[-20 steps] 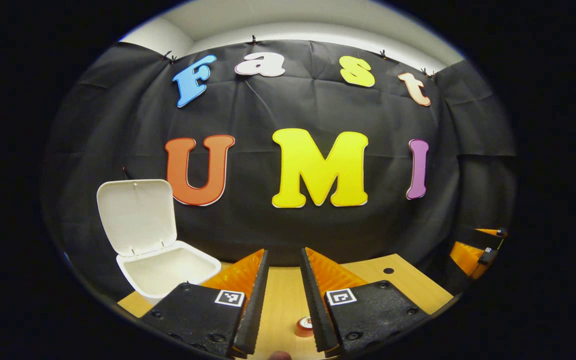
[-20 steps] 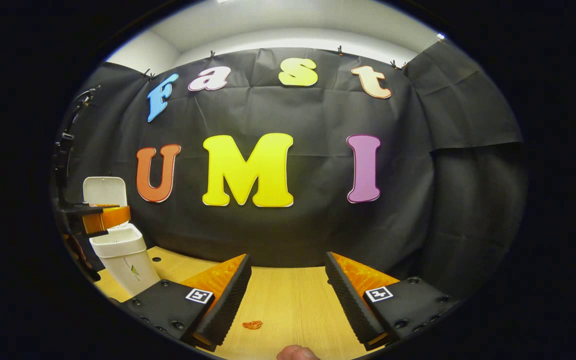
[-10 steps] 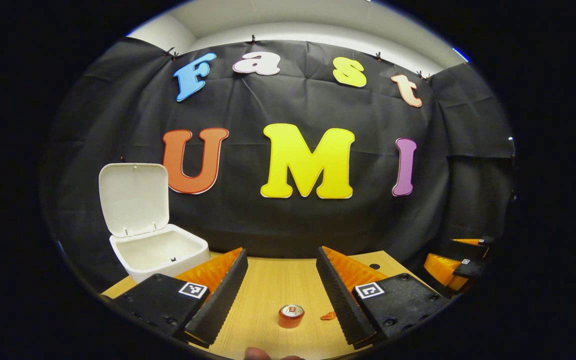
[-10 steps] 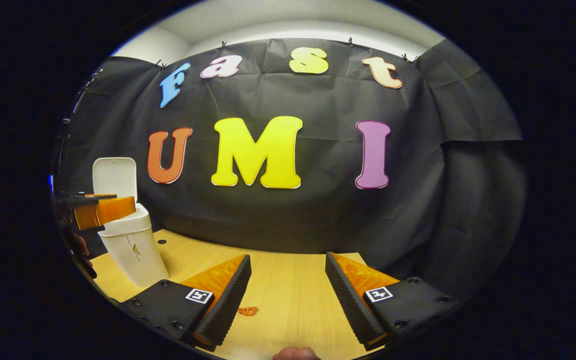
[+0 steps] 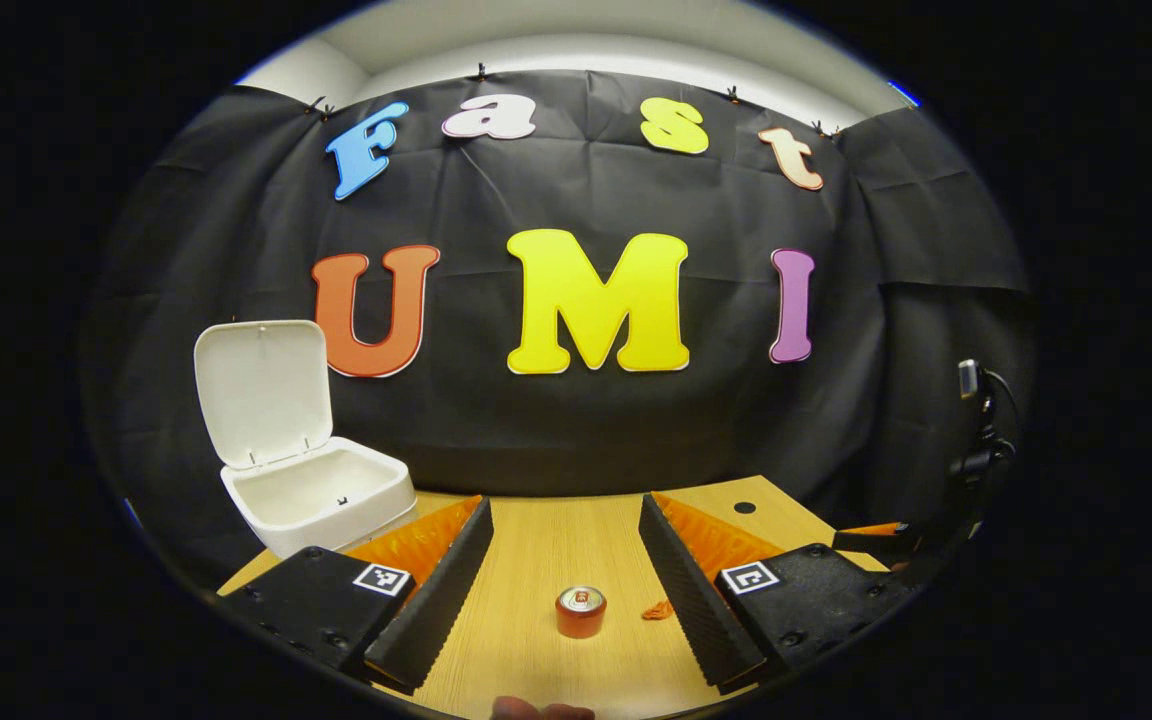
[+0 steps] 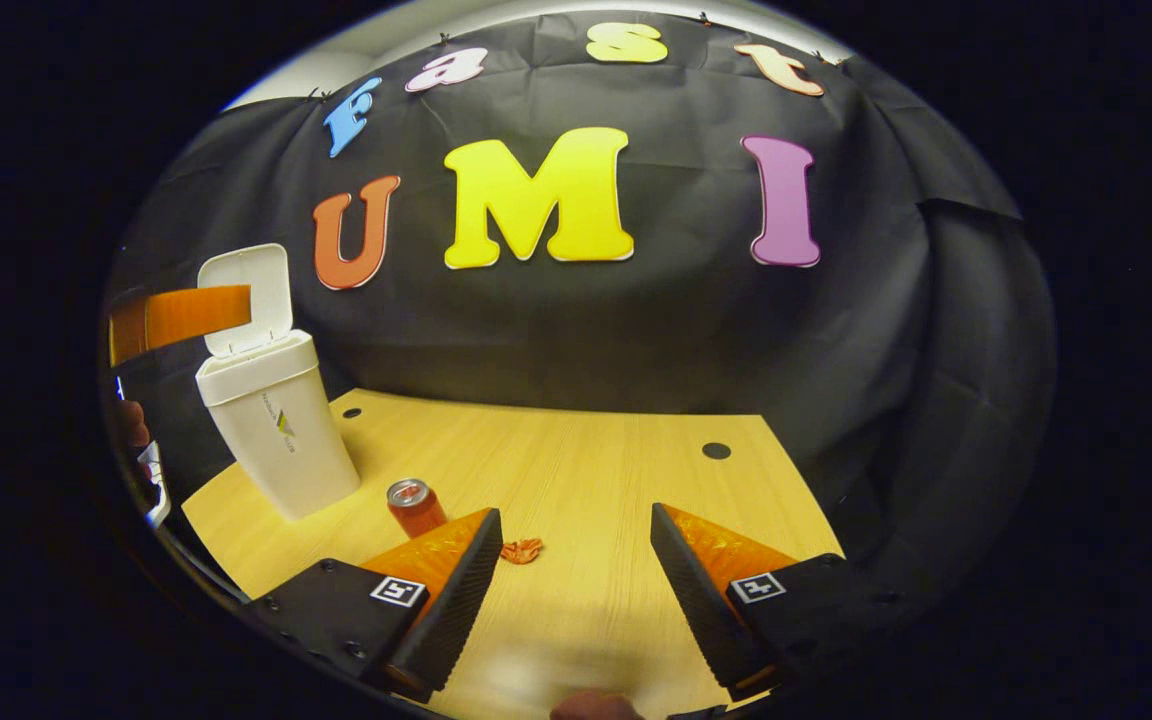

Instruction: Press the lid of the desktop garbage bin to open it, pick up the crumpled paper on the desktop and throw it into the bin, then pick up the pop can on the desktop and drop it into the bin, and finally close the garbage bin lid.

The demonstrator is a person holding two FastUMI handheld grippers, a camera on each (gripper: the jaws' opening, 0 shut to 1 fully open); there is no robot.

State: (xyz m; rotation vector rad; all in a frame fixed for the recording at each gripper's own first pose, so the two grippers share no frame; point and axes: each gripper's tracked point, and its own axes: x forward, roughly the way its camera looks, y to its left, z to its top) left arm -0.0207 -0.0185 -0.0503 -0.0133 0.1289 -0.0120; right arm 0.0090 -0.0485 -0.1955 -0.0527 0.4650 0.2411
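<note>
Both of your grippers are spread wide with nothing between the fingers. Left gripper point(image 5: 561, 585) hangs above the wooden desktop point(image 5: 536, 540); the pop can point(image 5: 580, 611) stands upright on the desktop in the gap between its fingers, low in the left gripper view, clear of both and a bit closer to the right-hand one. A small orange scrap point(image 5: 656, 609), maybe the crumpled paper, can't confirm, lies just right of the can, against that finger's inner edge in the picture. White garbage bin point(image 5: 321, 500) sits to your left, lid point(image 5: 261, 392) standing up, mouth open; the left gripper view looks into the bin, and what's inside isn't readable. Right gripper point(image 6: 571, 575) also hovers above the desktop; in its view the can point(image 6: 415, 506) sits just past its left finger's tip, outside the gap, and the scrap point(image 6: 522, 550) lies just beside that tip on the inner side. The right gripper view adds the bin's full side wall point(image 6: 281, 445), with the can near its base but apart from it, and the left gripper's finger point(image 6: 181, 315) up in front of the lid.
</note>
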